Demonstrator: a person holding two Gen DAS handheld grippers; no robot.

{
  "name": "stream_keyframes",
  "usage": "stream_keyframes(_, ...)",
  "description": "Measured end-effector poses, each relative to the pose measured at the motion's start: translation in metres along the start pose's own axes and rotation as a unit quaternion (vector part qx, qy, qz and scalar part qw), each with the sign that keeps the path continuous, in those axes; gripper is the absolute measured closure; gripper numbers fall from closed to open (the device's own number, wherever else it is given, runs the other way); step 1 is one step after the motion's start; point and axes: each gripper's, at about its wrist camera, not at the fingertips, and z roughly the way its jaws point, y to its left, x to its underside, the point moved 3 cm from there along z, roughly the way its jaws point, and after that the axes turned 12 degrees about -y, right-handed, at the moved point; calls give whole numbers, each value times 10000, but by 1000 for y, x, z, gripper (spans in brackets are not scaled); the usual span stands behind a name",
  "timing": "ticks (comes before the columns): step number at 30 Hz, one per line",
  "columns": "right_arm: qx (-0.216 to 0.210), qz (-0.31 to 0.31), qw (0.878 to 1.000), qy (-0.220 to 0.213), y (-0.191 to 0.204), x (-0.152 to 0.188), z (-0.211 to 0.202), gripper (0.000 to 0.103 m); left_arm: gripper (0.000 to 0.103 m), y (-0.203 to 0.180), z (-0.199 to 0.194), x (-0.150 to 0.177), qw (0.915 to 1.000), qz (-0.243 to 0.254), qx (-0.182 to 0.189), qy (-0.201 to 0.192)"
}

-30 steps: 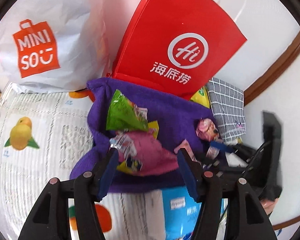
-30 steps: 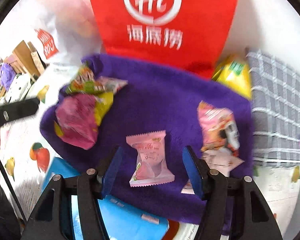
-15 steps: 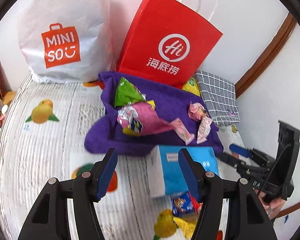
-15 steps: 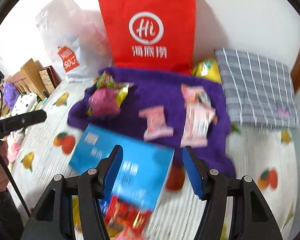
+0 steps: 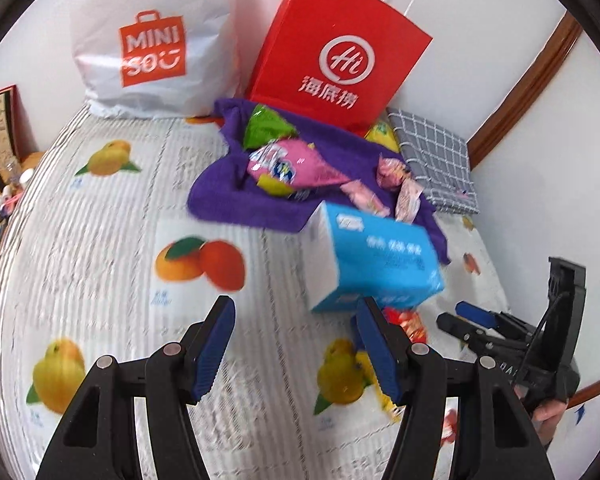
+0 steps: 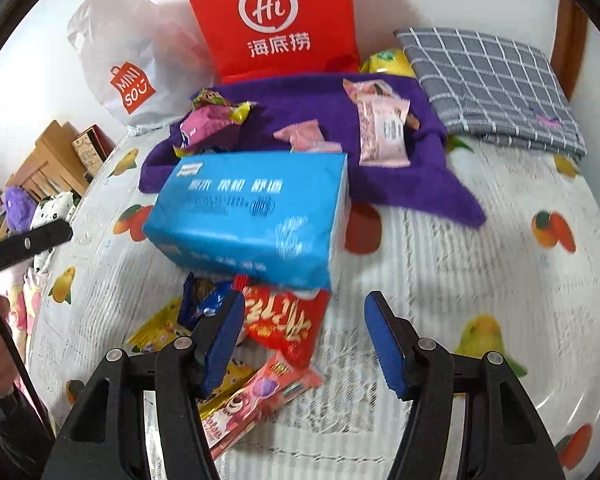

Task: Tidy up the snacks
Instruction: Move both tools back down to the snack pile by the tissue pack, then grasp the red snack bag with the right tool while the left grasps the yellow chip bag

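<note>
I am holding my left gripper (image 5: pixel 294 344) apart, empty, over bare bedspread; ahead-right lies the blue plastic tissue pack (image 6: pixel 252 212). My right gripper (image 6: pixel 304 340), also parted, is hovering beside the red crinkly snack packet (image 6: pixel 284 320) (loose wrappers could slip when pinched).

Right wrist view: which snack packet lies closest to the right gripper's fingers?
The red crinkly packet with yellow-white lettering, just below the blue tissue pack and beside the right gripper's left finger. The pink packets lie farther off on the purple towel.
</note>
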Motion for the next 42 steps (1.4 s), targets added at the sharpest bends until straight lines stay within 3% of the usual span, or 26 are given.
stream_keyframes(13, -14, 267, 9984, 491, 11, 18, 43, 35, 42, 34, -20, 48, 9997, -163, -102, 119)
stream_keyframes(16, -16, 302, 9986, 430, 14, 18, 48, 27, 42, 38, -21, 54, 9996, -213, -107, 137)
stream_keyframes(19, 91, 113, 9991, 387, 21, 17, 52, 27, 42, 40, -22, 57, 9995, -269, -75, 156)
stream_keyframes(23, 277, -281, 9987, 331, 29, 19, 50, 50, 42, 38, -21, 60, 9995, -259, -58, 171)
stream_keyframes(27, 137, -201, 9993, 273, 25, 21, 41, 54, 42, 33, -20, 61, 9996, -221, -51, 186)
stream_keyframes(36, 192, -71, 9991, -372, 0, 14, -19, 54, 42, -9, -3, 69, 9989, 3, 280, 372)
stream_keyframes(42, 350, 47, 9976, -597, -30, 27, -55, 53, 30, -51, 19, 81, 9966, 83, 629, 524)
